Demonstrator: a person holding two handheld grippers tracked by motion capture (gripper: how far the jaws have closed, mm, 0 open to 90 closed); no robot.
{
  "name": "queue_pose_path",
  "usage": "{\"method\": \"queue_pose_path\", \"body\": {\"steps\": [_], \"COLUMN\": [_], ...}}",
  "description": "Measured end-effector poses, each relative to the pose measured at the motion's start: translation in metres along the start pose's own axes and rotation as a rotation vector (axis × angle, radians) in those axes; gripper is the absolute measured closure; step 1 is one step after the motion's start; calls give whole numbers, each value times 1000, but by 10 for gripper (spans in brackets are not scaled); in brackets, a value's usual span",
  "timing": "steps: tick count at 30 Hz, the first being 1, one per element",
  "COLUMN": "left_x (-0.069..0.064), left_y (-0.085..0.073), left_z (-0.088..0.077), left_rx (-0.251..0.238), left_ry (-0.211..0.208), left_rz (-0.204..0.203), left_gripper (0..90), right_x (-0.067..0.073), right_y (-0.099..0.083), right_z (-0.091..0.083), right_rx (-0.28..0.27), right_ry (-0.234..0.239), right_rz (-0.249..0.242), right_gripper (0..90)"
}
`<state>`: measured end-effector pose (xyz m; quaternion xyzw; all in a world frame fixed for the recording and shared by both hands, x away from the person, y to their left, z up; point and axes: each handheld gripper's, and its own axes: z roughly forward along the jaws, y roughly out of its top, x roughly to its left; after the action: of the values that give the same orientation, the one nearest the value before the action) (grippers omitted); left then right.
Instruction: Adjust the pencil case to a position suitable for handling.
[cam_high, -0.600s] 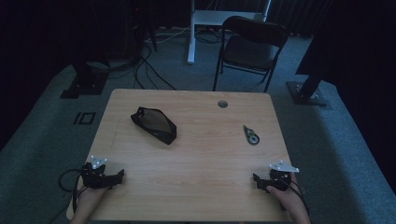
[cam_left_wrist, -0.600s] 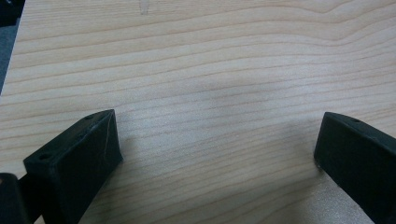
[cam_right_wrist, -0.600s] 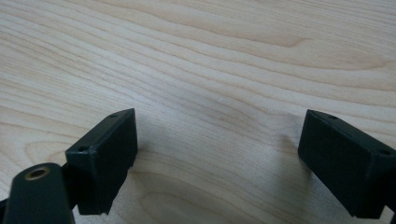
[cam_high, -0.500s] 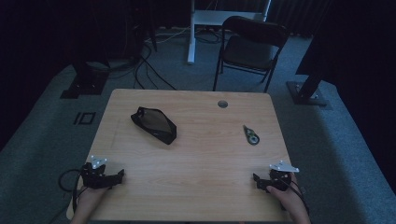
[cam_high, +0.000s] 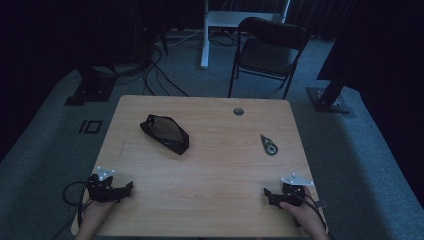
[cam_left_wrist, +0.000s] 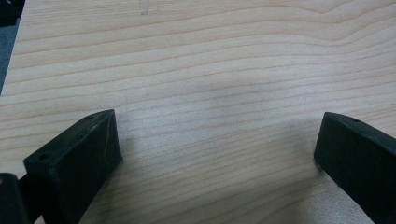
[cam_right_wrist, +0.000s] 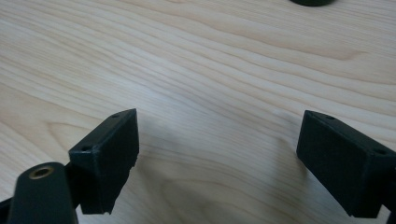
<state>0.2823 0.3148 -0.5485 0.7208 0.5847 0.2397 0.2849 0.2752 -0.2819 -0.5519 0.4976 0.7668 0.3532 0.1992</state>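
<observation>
High view: a person rests the left hand-held gripper (cam_high: 131, 187) and the right hand-held gripper (cam_high: 266, 192) on the near corners of a pale wood-grain counter (cam_high: 215, 165), both with jaws spread wide and holding nothing. A black pouch (cam_high: 164, 133) lies left of centre toward the far side, well apart from both tools; a small dark tool (cam_high: 269, 145) lies right of centre, nearer the right hand-held gripper. The work appears to be at its starting position, with nothing yet reached for. The next move likely calls for a forward reach over bare wood. Grey carpet, trailing cables and a black folding chair (cam_high: 270, 47) surround the counter in a dim room.
</observation>
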Motion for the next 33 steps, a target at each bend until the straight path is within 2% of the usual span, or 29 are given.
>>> {"method": "queue_pose_path", "body": {"steps": [3,7,12,15,18,33], "left_x": [0,0,0,0,0,0], "left_y": [0,0,0,0,0,0], "left_z": [0,0,0,0,0,0], "left_rx": [0,0,0,0,0,0], "left_ry": [0,-1,-1,-1,-1,-1], "left_rz": [1,0,0,0,0,0], "left_gripper": [6,6,6,6,6,6], "right_x": [3,7,15,18,21,41], "right_y": [2,6,11,14,17,41], "right_z": [4,8,13,15,16,24], "right_rx": [0,4,-4,9,-5,-53], "right_ry": [0,-24,-4,-37,-5,45], "right_rz": [-11,-35,-38,-67,-52,-99], "right_gripper": [129,133,133,134,135,138]}}
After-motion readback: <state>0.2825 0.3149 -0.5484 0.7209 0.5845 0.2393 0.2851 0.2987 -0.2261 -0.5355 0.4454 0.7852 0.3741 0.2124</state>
